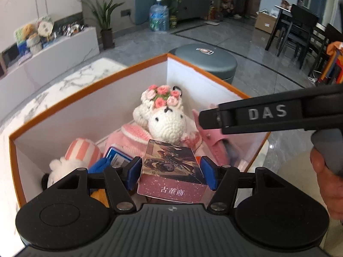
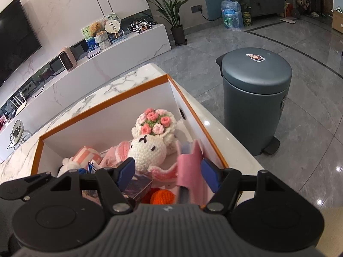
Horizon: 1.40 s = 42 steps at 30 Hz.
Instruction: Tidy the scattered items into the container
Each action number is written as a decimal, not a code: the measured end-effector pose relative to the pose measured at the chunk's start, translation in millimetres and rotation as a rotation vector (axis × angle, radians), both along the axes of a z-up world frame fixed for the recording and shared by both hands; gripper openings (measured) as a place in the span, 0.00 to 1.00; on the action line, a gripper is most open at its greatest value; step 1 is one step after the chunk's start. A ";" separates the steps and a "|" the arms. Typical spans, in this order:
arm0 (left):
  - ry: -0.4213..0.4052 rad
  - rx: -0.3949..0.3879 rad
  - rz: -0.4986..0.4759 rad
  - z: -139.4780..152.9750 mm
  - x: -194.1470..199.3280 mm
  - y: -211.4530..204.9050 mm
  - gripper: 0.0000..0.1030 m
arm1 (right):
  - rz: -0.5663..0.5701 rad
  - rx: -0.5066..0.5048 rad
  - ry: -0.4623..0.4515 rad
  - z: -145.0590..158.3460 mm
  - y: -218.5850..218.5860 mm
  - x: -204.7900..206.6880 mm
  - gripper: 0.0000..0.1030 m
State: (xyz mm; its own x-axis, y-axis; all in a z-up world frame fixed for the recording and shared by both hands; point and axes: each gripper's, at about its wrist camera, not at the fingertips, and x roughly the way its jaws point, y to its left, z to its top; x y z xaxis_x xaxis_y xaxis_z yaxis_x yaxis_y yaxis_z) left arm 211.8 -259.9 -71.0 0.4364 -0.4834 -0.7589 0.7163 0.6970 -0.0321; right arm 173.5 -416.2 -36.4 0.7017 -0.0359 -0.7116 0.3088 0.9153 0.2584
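My left gripper is shut on a small picture box with a pink starry front, and holds it over the near end of the orange-rimmed white container. Inside lie a crocheted bunny with a flower crown, a pink striped plush and a blue card. My right gripper hangs over the container's right side. A blurred pink slipper stands between its jaws against the right pad, and the left pad is well clear of it. The bunny and an orange crochet ball lie below.
The container sits on a marble table near its right edge. A grey pedal bin stands on the floor just beyond that edge. In the left wrist view a finger of my right gripper crosses above the container, with a person's hand behind it.
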 end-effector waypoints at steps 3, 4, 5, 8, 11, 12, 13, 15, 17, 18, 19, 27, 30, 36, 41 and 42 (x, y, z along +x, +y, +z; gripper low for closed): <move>-0.004 0.003 0.003 1.8 -1.2 1.9 0.68 | -0.009 0.003 0.006 -1.6 -0.9 -1.3 0.69; -0.009 0.002 -0.002 2.9 -2.1 2.1 0.69 | -0.010 0.002 0.005 -1.6 -1.0 -1.9 0.69; -0.014 0.000 -0.005 4.3 -3.1 2.4 0.71 | -0.010 0.001 0.005 -1.3 -0.6 -2.5 0.69; -0.024 -0.007 -0.001 8.2 -4.5 3.4 0.72 | -0.009 0.008 0.005 0.0 0.5 -4.4 0.69; -0.021 -0.024 0.009 14.5 -5.8 7.6 0.72 | -0.009 0.011 0.004 2.2 1.9 -7.0 0.69; -0.025 -0.027 0.012 17.0 -6.9 8.9 0.72 | -0.011 0.012 0.002 3.8 2.1 -8.4 0.69; -0.032 -0.026 0.019 19.8 -8.2 10.5 0.72 | -0.013 0.014 0.000 5.5 2.3 -10.0 0.69; -0.046 -0.025 0.037 25.3 -10.7 13.9 0.72 | -0.017 0.019 -0.004 9.0 2.6 -13.0 0.69; -0.060 -0.023 0.059 31.3 -13.1 17.9 0.72 | -0.018 0.019 -0.011 14.1 4.2 -16.5 0.69; -0.066 -0.021 0.075 34.7 -13.9 20.7 0.72 | -0.018 0.018 -0.016 17.1 5.5 -18.6 0.69; -0.073 -0.019 0.092 38.1 -14.8 23.5 0.72 | -0.016 0.016 -0.021 20.3 7.3 -20.6 0.69; -0.123 -0.068 0.202 71.4 -27.0 52.3 0.75 | 0.009 -0.016 -0.066 47.8 26.4 -40.0 0.74; -0.162 -0.076 0.223 83.6 -36.4 59.9 0.77 | 0.017 -0.026 -0.087 58.0 34.3 -49.4 0.75; -0.236 -0.102 0.258 103.7 -56.5 78.7 0.80 | 0.024 -0.052 -0.133 77.8 51.8 -67.2 0.76; -0.290 -0.117 0.323 116.4 -70.2 94.7 0.87 | 0.039 -0.086 -0.166 92.0 68.3 -82.1 0.79; -0.296 -0.118 0.330 117.7 -72.7 97.2 0.87 | 0.042 -0.092 -0.172 94.1 71.8 -85.0 0.79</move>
